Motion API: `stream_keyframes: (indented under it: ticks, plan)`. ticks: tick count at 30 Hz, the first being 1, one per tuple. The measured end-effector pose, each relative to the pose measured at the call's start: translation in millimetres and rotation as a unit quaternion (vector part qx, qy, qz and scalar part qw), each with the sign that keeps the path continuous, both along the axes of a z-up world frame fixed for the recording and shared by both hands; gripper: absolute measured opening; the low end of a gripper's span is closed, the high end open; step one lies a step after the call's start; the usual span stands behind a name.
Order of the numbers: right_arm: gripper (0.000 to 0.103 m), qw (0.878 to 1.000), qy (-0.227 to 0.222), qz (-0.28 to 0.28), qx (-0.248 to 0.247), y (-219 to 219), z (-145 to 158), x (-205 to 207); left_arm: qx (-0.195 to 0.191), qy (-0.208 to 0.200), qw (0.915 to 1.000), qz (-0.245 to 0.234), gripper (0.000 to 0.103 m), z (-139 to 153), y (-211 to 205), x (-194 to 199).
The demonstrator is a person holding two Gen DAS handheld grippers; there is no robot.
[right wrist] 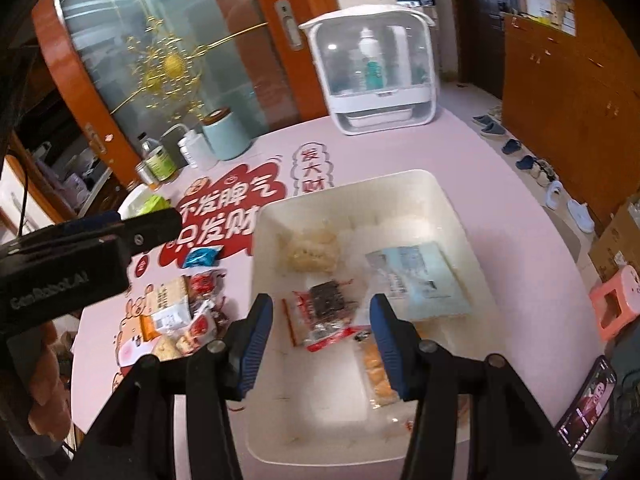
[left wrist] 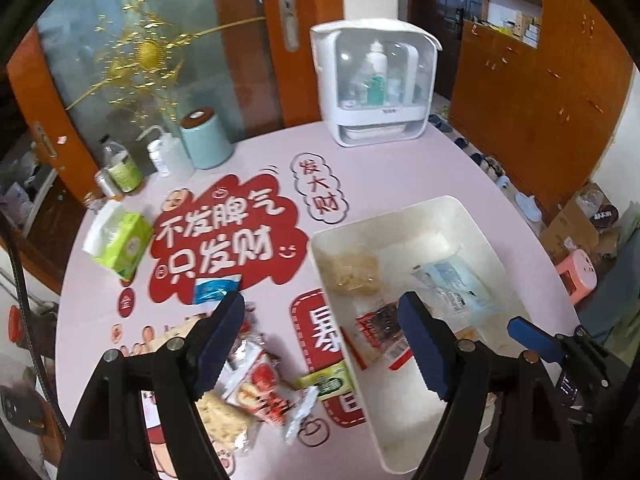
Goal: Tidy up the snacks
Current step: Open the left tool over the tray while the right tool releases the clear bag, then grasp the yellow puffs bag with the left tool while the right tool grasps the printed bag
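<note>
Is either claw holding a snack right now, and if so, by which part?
No. Both stand open and empty: the left claw above the loose snacks beside the white bin, the right claw over the bin's contents.

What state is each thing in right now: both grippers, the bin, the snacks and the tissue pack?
Left gripper: open, empty, above the table's loose snacks.
Right gripper: open, empty, over the bin.
White bin: uncovered, partly filled.
Red-and-black snack packet: lying flat in the bin.
Pale blue packet: flat in the bin.
Loose snack pile: on the table, outside the bin.
Blue wrapped snack: on the table.
Green tissue pack: opened.
</note>
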State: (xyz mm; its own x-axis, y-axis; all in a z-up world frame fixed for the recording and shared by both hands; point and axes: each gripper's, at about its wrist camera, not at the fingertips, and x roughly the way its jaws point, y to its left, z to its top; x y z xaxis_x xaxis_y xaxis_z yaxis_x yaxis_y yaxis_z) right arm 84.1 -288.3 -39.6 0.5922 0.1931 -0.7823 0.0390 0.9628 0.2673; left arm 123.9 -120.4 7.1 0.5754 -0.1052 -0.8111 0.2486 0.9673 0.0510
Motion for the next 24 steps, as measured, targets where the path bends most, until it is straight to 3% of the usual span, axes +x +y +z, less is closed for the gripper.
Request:
stream_keyframes:
  ticks: [11, 18, 24]
  plan:
    - [0.051, 0.998, -0.018, 0.066, 0.01, 52, 15, 3, 0.022, -0.052, 0.9969, 0.056, 0.081, 41, 65, -36]
    - [0.051, 0.994, -0.02, 0.104, 0.01, 96, 17, 6, 0.051, -0.06, 0.9936, 0.081, 0.081, 44, 107, -53]
    - [0.051, 0.994, -0.009, 0.106, -0.008, 130, 13, 8, 0.045, -0.049, 0.995, 0.074, 0.081, 32, 144, -52]
